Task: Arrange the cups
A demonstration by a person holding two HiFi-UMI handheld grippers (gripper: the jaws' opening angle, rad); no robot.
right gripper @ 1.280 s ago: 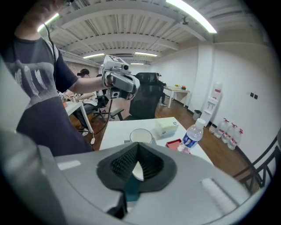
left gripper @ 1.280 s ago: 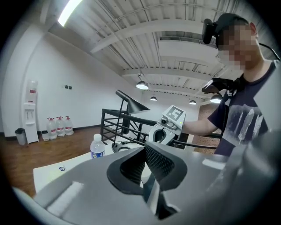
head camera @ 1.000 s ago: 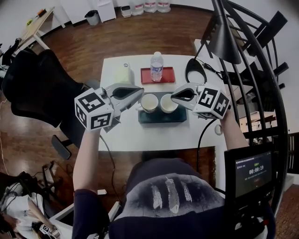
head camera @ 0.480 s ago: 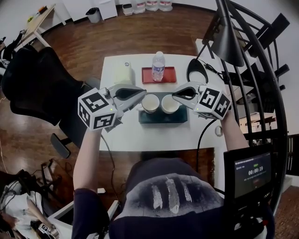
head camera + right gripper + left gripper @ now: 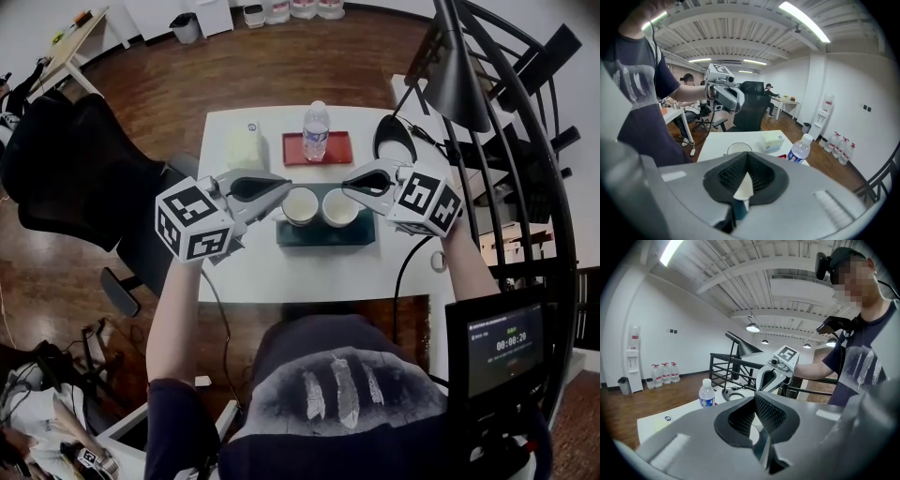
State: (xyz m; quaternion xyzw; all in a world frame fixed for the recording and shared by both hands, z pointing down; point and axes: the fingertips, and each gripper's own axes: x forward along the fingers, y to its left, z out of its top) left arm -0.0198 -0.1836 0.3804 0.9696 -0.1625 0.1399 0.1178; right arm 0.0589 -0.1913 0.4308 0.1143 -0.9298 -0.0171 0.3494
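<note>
On the table (image 5: 281, 272), we find cups (image 5: 299, 205) on tray (image 5: 323, 236); left gripper (image 5: 284, 191) and right gripper (image 5: 346, 192) at rims, jaws pressed together. Next, we judge: lift, reposition.

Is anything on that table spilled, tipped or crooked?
Nothing stands out. The left cup, in the left gripper, and the right cup, in the right gripper, stand upright side by side on the dark tray; the water bottle stands upright on the red tray.
</note>
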